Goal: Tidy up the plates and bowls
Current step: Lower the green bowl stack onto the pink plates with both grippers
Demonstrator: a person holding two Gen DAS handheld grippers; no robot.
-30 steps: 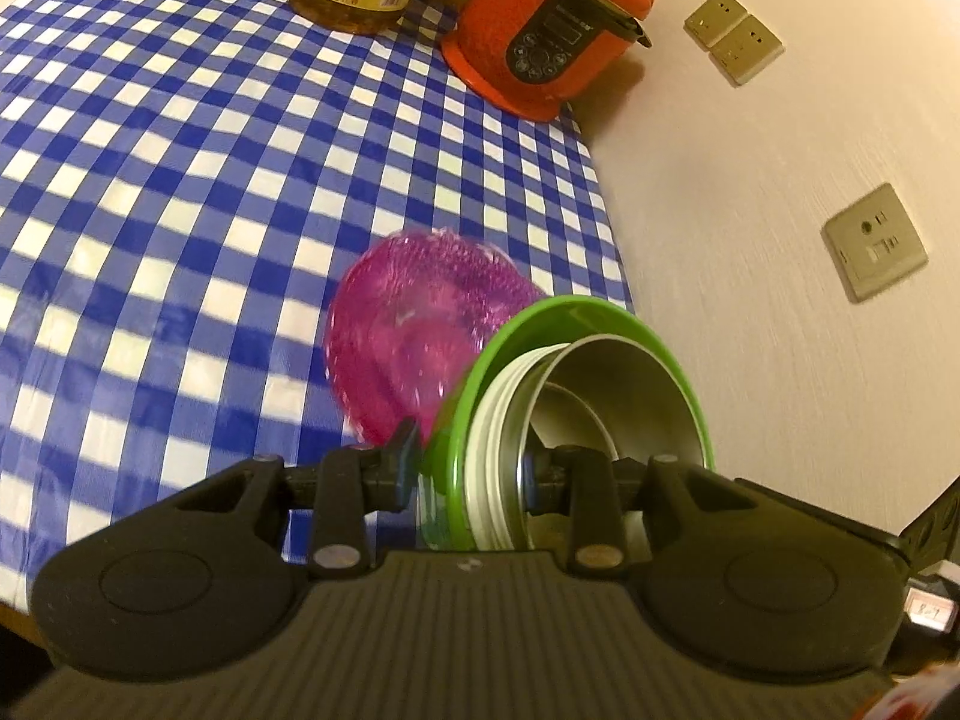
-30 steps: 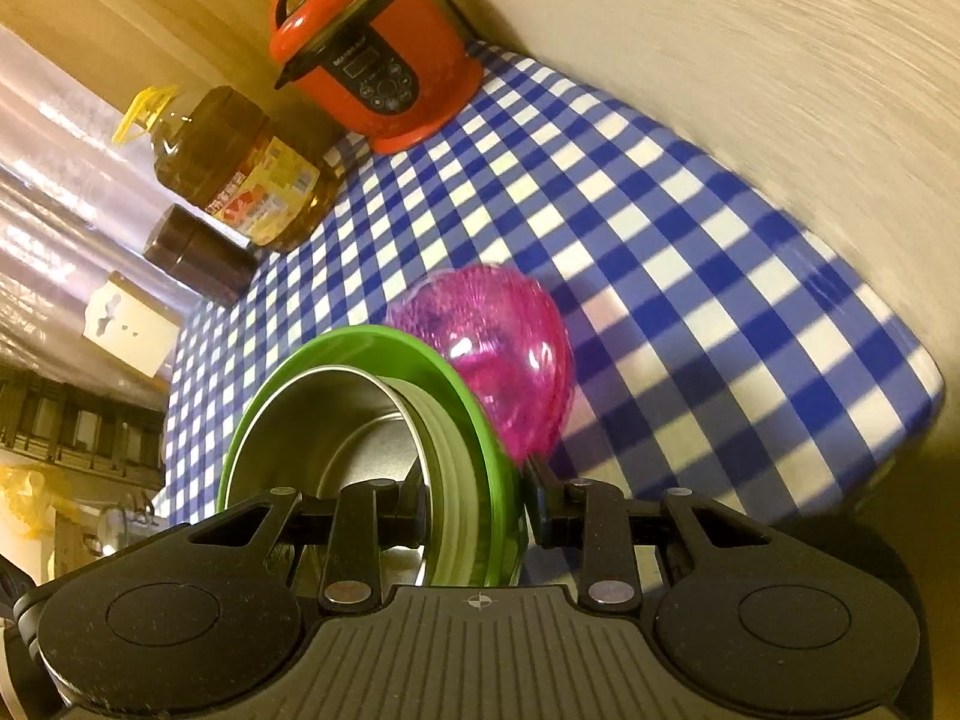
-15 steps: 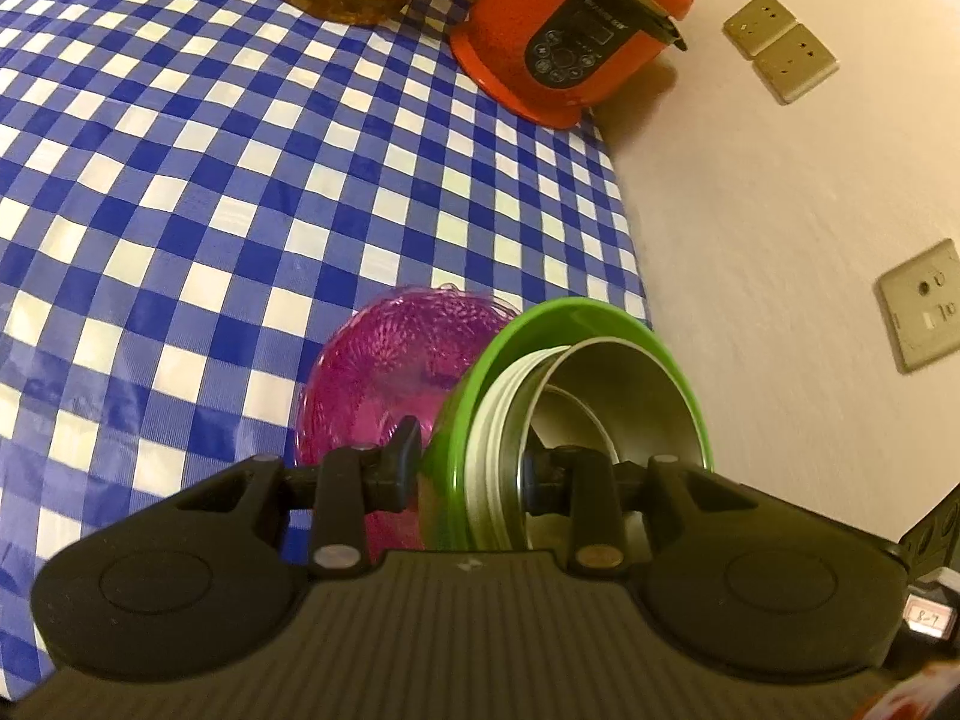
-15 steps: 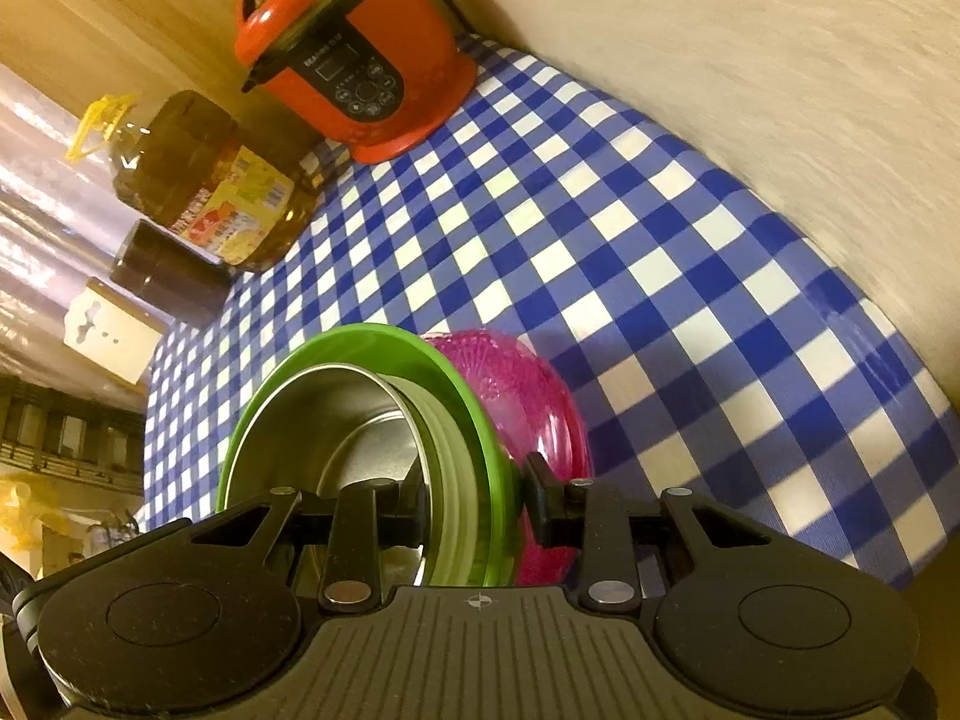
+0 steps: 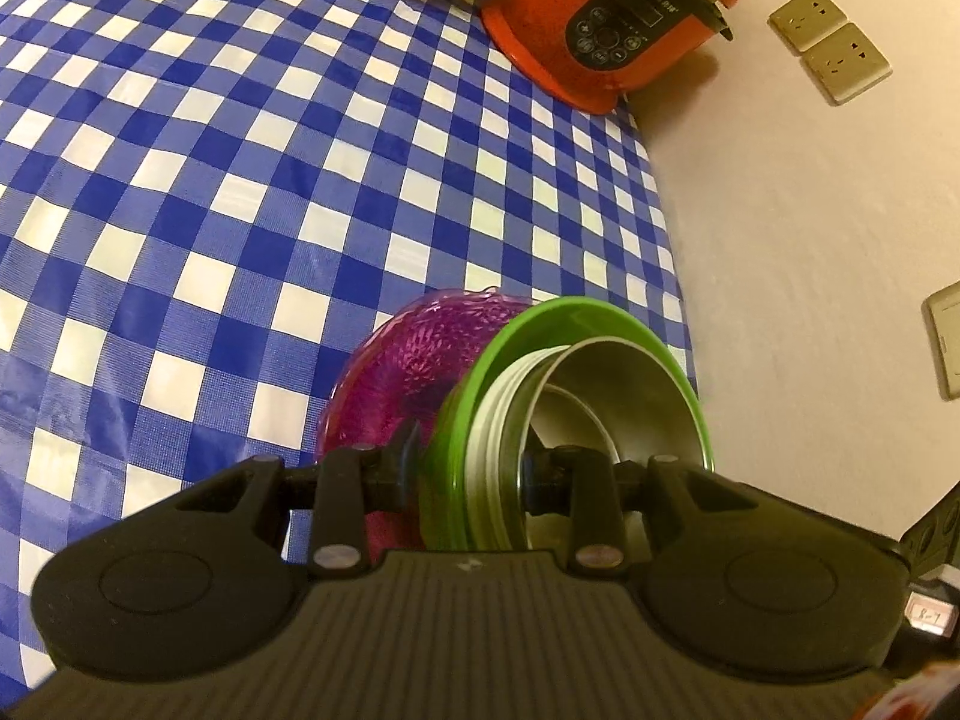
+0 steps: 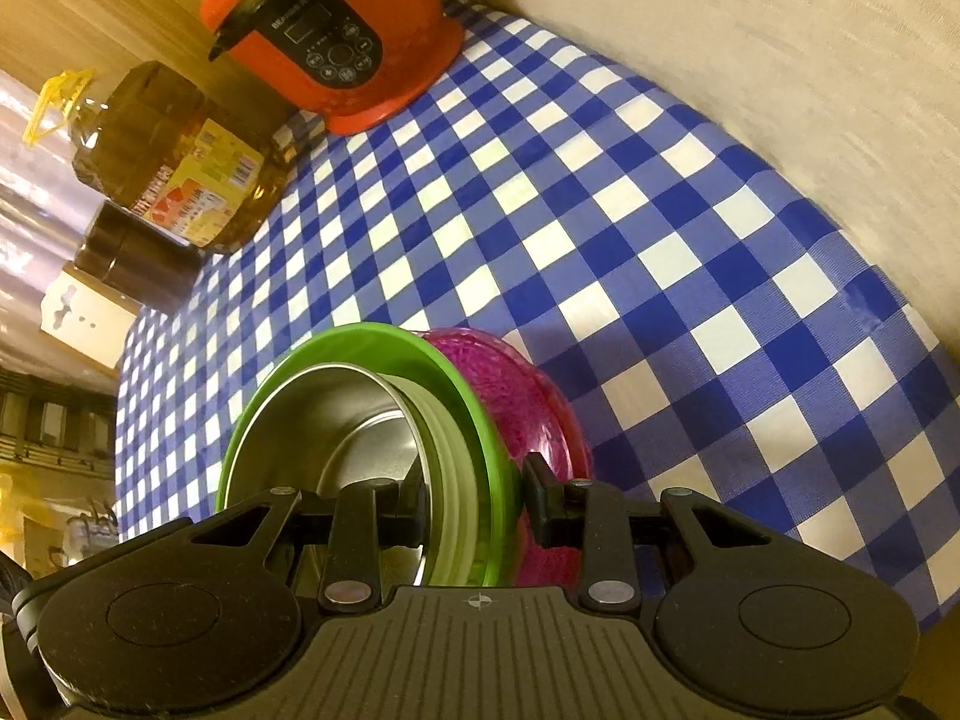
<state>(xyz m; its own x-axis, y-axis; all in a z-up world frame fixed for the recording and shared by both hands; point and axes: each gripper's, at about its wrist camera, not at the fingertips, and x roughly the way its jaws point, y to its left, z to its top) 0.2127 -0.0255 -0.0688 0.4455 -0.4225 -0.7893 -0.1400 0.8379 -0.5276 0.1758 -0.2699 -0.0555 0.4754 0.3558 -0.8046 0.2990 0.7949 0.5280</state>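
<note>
From your left wrist, your left claw (image 5: 468,471) is clamped on one rim of a nested stack: a green plate (image 5: 456,420), pale ribbed bowls (image 5: 489,438) inside it, and a steel bowl (image 5: 624,390) innermost. A pink translucent bowl (image 5: 408,372) sits behind the plate. The stack is near the table's wall-side edge. The blue-and-white checked cloth (image 5: 240,180) covers the table; an orange cooker (image 5: 606,18) stands at its far corner, sockets (image 5: 828,42) on the wall.

From your right wrist, your right claw (image 6: 474,501) pinches the opposite rim of the same stack. Whether the pink bowl rests on the cloth is hard to tell. An oil bottle (image 6: 168,162) and dark jar (image 6: 138,258) line the far edge.
</note>
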